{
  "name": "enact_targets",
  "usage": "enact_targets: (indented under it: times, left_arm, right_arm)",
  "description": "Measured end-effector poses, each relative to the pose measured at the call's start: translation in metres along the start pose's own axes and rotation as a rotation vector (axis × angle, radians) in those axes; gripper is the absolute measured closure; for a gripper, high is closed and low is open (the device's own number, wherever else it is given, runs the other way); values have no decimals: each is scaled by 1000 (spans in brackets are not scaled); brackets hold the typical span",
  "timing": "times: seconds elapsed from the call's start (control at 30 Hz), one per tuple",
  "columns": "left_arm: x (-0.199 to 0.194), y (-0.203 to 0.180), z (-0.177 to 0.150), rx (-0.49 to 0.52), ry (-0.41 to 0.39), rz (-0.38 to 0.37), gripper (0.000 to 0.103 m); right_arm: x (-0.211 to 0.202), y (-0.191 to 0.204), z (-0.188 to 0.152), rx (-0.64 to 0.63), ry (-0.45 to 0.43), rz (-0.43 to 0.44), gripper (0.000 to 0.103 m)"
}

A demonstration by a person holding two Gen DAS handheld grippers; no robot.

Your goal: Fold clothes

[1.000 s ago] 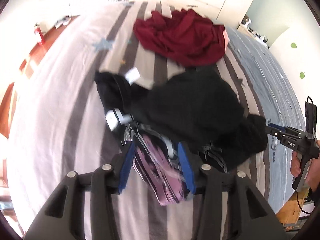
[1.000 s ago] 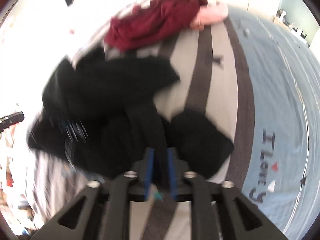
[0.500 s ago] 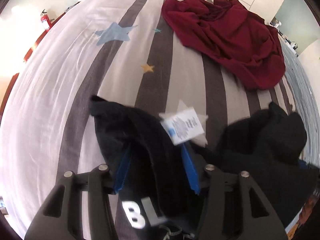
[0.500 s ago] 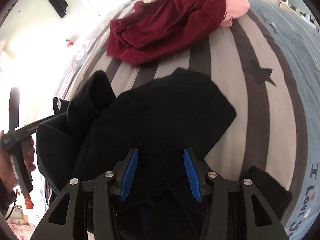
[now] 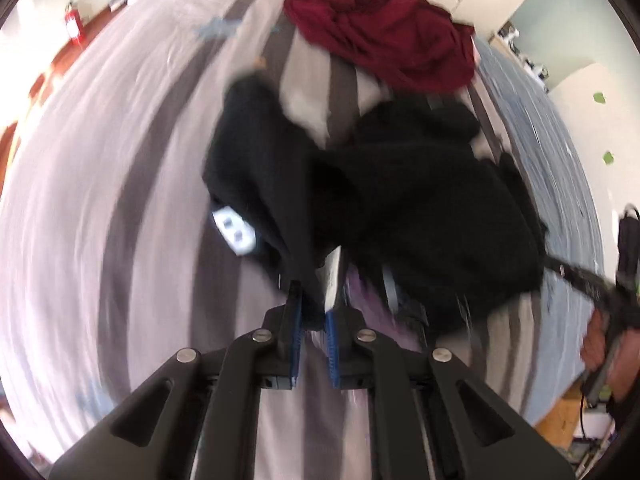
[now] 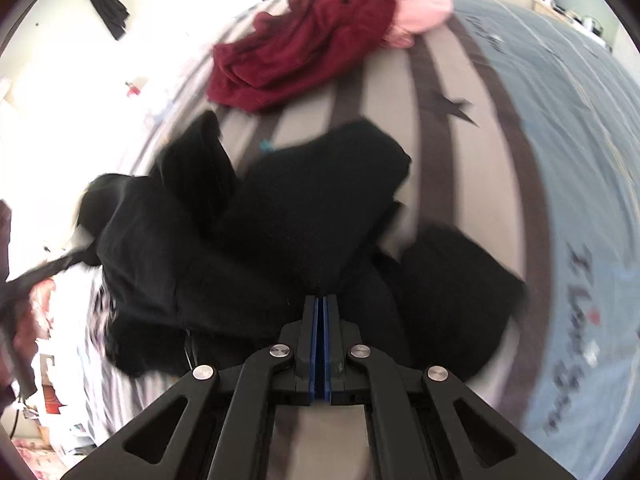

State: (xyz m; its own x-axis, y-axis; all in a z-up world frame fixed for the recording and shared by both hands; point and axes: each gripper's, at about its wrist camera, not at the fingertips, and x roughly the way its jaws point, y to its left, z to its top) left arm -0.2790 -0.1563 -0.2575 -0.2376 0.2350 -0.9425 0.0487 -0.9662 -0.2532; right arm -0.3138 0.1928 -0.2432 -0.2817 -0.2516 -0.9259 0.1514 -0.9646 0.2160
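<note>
Lying crumpled across the middle of the striped bedspread [image 6: 448, 80]: black garment [image 6: 312, 216], bunched in thick folds, one flap thrown up toward the far side, a white tag [image 5: 234, 232] showing at its left edge in the left wrist view; blurred throughout, so seams and sleeves hard to tell apart. Holding no container anywhere in view; only bedding carrying the clothes. Pinching a near edge of the black cloth: right gripper [image 6: 320, 304], blue pads pressed nearly together with just a sliver of fabric between. Clamping another fold of the same cloth, alongside a pale strip of what looks like a label: left gripper [image 5: 314, 312], fingers drawn in to a narrow gap. Peeking out beneath the black cloth near the left fingers: striped purplish fabric [image 5: 364, 300], too blurred to identify. Heaped farther up the bed, apart from the black one: dark red garment [image 5: 384, 40], with something pink [image 6: 424, 12] touching its right end.
</note>
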Motion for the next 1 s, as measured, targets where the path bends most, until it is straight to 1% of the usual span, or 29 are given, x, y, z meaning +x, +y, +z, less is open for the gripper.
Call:
enact_targets:
  times: [0.03,0.1,0.17,0.23,0.33,0.37,0.4,0.43,0.47,0.5,0.53,0.6,0.63,0.67,0.73,0.77,0.8,0.83,0.87,0.9,0.97,1.0]
  left_arm:
    - [-8,-4,-23,-5,27,-11,94]
    - [-7,-5,-63,-38,109,-30,94]
    - [-3,-3,-91,-53,169,-18,94]
    - [-8,5,-94,-62,144,-14,94]
    - [-16,16,-95,-75,101,-8,92]
    - [-19,20,-96,-79,87,-6,88]
    - [-25,25,-94,-82,68,-2,84]
    - [-30,29,-92,-79,52,9,81]
    - [-36,33,-91,-69,39,26,76]
    - [-41,37,-90,-58,26,46,71]
    - [-46,43,-87,-57,8,65,70]
    - [-57,56,-81,-57,-28,105,65]
    - [-64,60,-86,-60,-49,124,63]
    - [-59,75,-79,-63,-71,141,59]
    - [-62,90,-64,-70,-101,162,56]
    - [-60,97,-57,-71,-111,168,48]
    - [-54,105,-49,-72,-111,174,39]
    - [-48,113,-40,-73,-111,181,38]
    - [-41,122,-32,-73,-111,188,38]
    - [-30,129,-22,-69,-88,191,38]
    - [-9,130,1,-49,-50,153,38]
    - [-1,130,4,-32,-33,141,38]
  right_arm:
    - [-5,-5,-12,-1,19,-32,103]
    - [-15,-19,-36,16,58,-79,103]
    - [-26,-36,-66,52,88,-105,103]
    - [-34,-40,-84,65,103,-99,103]
    - [-37,-23,-92,70,84,-31,99]
    - [-35,-12,-90,64,73,4,99]
    - [-34,-1,-88,57,61,37,93]
    - [-32,12,-85,49,47,68,80]
    - [-30,25,-82,48,33,100,68]
    - [-28,37,-78,52,22,136,64]
    - [-25,49,-75,56,15,169,61]
    - [-19,74,-66,55,8,209,60]
    - [-17,85,-63,56,6,224,57]
    - [-16,94,-60,66,5,238,53]
    - [-16,108,-55,93,4,270,50]
    - [-16,112,-54,103,11,272,45]
    - [-16,116,-53,113,17,274,43]
    - [-16,120,-52,122,23,276,41]
    - [-15,124,-50,132,33,277,41]
    - [-12,128,-47,141,50,269,41]
    - [-3,136,-40,152,86,230,41]
    - [1,138,-40,158,95,217,41]
